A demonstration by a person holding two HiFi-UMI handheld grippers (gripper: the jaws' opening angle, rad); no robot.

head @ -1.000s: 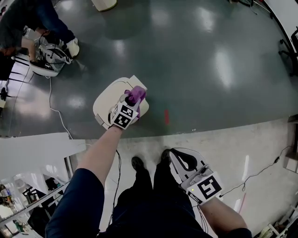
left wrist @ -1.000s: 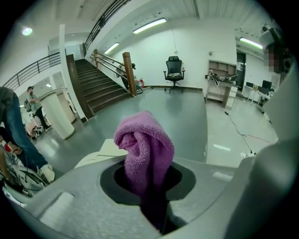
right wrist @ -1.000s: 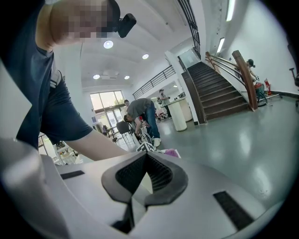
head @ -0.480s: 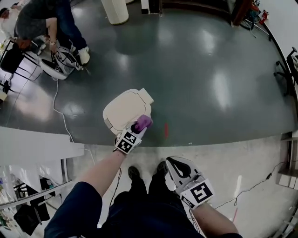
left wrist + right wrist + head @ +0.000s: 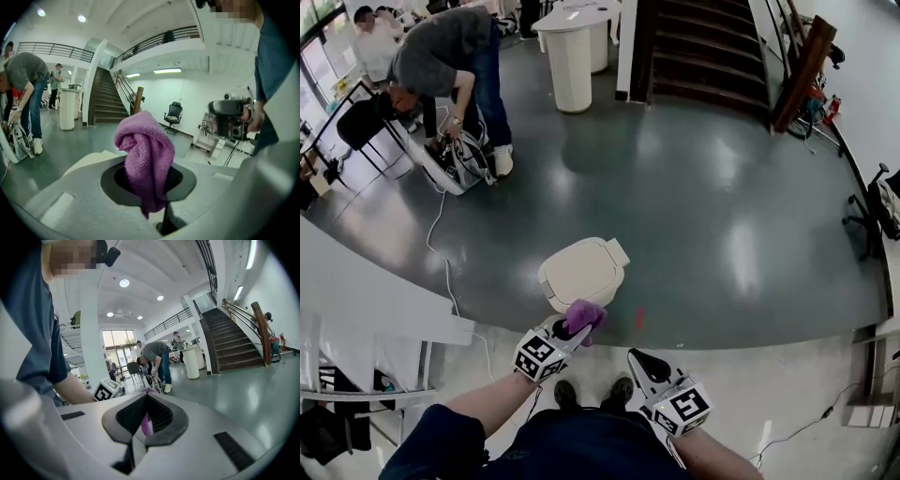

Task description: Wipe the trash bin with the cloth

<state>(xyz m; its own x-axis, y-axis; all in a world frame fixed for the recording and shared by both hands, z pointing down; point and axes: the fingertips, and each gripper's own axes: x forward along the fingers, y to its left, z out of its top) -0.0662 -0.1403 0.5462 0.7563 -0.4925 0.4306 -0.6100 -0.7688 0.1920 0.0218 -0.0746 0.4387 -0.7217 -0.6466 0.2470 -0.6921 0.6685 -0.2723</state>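
The left gripper [image 5: 570, 330], jaws clamped on the bunched purple cloth [image 5: 584, 316], has drawn back off the cream trash bin [image 5: 581, 272], whose lid it was rubbing a second ago; cloth and bin are now apart. The bin stands near the dark floor's [image 5: 722, 234] near edge. The right gripper [image 5: 645, 361] hangs closed and empty. The wiping pass looks finished or paused.

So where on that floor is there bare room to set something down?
The dark floor right of the trash bin, up to the stairs and office chair, is bare. The left is crowded: a bending person and bag.
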